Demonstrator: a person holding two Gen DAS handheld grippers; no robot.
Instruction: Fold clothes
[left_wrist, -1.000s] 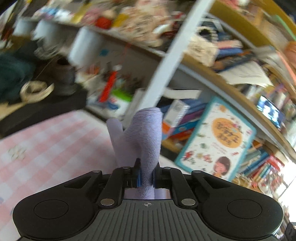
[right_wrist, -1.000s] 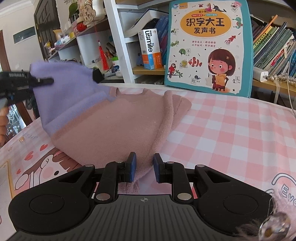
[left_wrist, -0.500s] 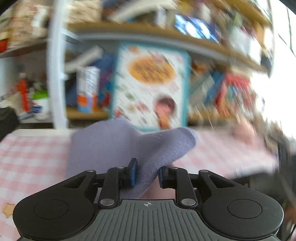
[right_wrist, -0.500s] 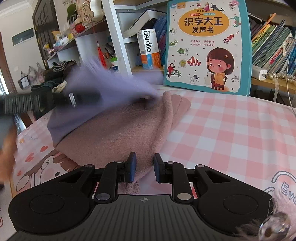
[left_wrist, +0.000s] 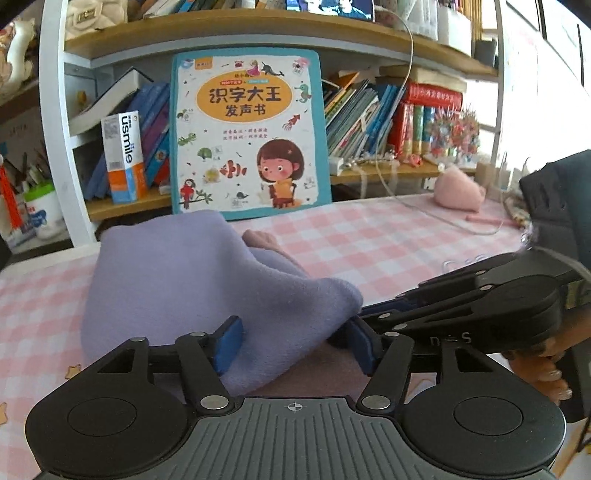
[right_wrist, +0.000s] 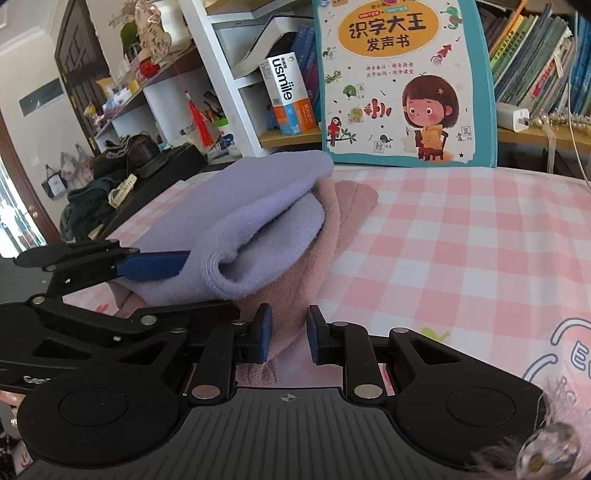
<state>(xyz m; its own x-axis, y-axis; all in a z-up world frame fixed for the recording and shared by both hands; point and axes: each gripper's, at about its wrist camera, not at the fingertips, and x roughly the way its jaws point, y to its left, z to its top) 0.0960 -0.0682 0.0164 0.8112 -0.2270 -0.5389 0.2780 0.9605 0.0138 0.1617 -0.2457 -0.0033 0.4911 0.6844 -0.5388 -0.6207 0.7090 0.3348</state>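
While its jaws are opening, the left gripper (left_wrist: 293, 341) has the lilac part of the garment (left_wrist: 207, 291) lying loose between its blue pads (left_wrist: 229, 341), which stand clear of the cloth on the right side. The right gripper (right_wrist: 289, 338) has its jaws nearly together on the pink part of the garment (right_wrist: 295, 295) at the near hem, though whether the pads truly pinch the cloth cannot be told. From the left wrist camera the right gripper reaches in from the right edge, held by a hand (left_wrist: 550, 365). The garment lies on the pink checked tablecloth (right_wrist: 461, 240), its lilac half folded over the pink half, with the pink edge showing along the right. Farther back, a children's book (left_wrist: 249, 134) leans upright against the bookshelf (left_wrist: 258, 29), its foot at the table's far edge, with a white and orange box (left_wrist: 123, 157) standing to its left
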